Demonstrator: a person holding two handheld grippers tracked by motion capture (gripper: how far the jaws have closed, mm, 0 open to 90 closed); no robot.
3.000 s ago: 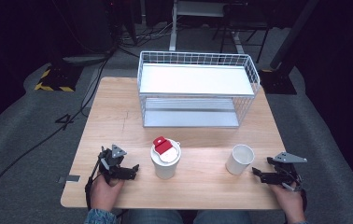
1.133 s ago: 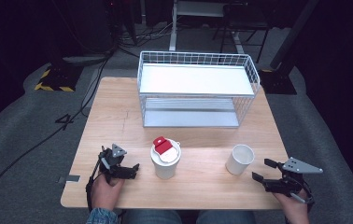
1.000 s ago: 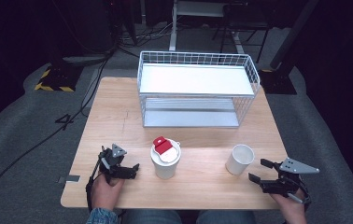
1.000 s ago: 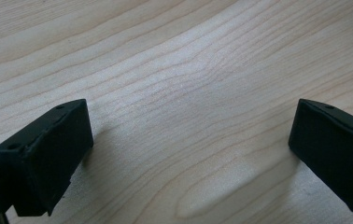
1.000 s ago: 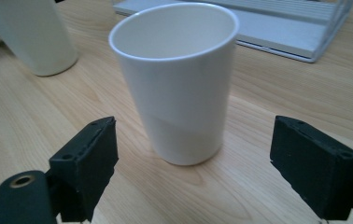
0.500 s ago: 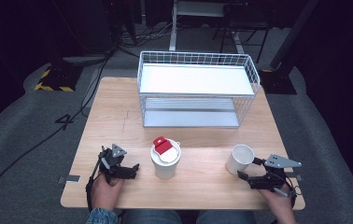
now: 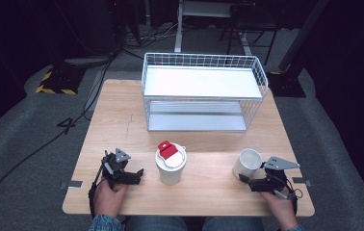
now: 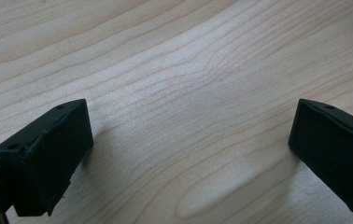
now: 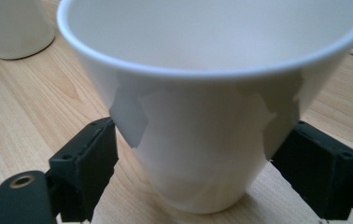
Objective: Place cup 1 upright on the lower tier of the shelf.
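A white open cup (image 7: 247, 162) stands at the table's front right. My right gripper (image 7: 247, 179) is open, with a jaw on each side of the cup's lower half. In the right gripper view the cup (image 9: 202, 93) stands upright between the jaws of the right gripper (image 9: 202, 142), close to both, with pale tape patches on its wall. My left gripper (image 7: 134, 175) rests open at the front left; in its own view the left gripper (image 8: 188, 135) has bare wood between wide-apart jaws. A white lidded cup (image 7: 171, 163) with a red tab stands between the two grippers.
A white wire basket rack (image 7: 204, 91) with two shelves stands at the back middle of the wooden table (image 7: 122, 125). The lidded cup's base (image 9: 13, 28) shows beyond the open cup. Dark floor and cables surround the table.
My right gripper has moved left from the table's right edge up to the open cup, and its jaws now straddle it. The left gripper and both cups have stayed put.
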